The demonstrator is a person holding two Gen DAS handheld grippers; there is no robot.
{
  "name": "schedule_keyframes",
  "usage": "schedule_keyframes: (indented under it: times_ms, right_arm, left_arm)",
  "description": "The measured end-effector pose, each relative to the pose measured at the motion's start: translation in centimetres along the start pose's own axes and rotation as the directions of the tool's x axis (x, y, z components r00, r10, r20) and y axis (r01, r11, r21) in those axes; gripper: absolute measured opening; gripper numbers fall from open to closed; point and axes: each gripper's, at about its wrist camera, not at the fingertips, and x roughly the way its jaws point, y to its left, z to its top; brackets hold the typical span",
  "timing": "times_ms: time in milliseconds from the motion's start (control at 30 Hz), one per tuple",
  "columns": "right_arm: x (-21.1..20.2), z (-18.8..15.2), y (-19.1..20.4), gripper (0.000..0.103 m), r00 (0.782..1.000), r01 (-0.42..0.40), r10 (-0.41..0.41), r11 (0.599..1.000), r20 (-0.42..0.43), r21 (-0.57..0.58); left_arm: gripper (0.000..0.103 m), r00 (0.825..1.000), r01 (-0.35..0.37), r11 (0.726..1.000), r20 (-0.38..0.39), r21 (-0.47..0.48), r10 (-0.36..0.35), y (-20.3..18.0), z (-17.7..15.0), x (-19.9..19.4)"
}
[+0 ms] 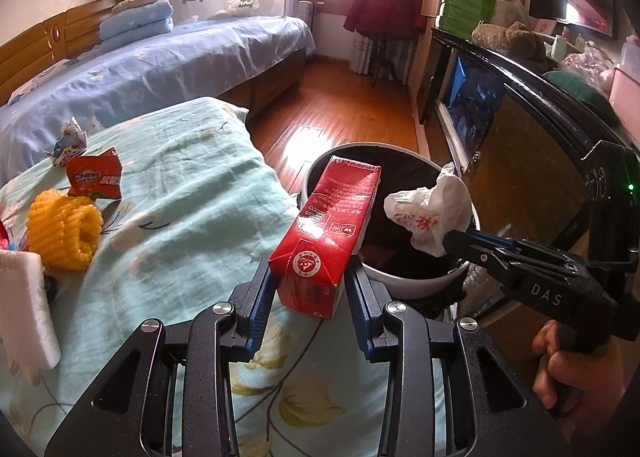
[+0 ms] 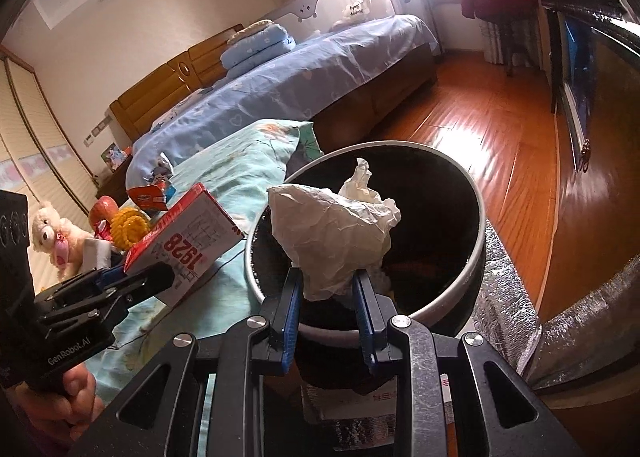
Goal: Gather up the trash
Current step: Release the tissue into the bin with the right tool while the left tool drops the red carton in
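Gripping red carton (image 1: 326, 235); crumpled white bag (image 2: 330, 235) over bin (image 2: 476, 257).

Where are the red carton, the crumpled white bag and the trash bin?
red carton (image 1: 334, 225): left wrist view, on its printed red side.
crumpled white bag (image 2: 332, 233): right wrist view, on its wrinkled middle.
trash bin (image 2: 478, 241): right wrist view, on its grey rim.

Milk carton (image 1: 331, 233) red, white print. Crumpled plastic bag (image 1: 430, 213) white, red characters. Trash bin (image 2: 476, 257) grey rim, black inside. Foam net (image 1: 64, 233) yellow. Quilt (image 1: 192, 193) aqua, floral.
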Motion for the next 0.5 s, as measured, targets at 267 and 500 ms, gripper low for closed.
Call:
schedule_keyframes:
  times_ms: [267, 500]
  right_arm:
    - [0.3, 0.5, -0.6, 0.026, 1.000, 0.021, -0.021, 1.000, -0.004, -0.001]
    - [0.6, 1.0, -1.1, 0.026, 0.999, 0.032, -0.032, 0.999, -0.003, -0.003]
  left_arm:
    - [0.034, 1.000, -0.003, 1.000, -0.016, 0.005, 0.003, -0.5, 0.8, 0.7]
    - [0.034, 1.000, -0.002, 1.000, -0.012, 0.017, 0.002, -1.2, 1.4, 1.1]
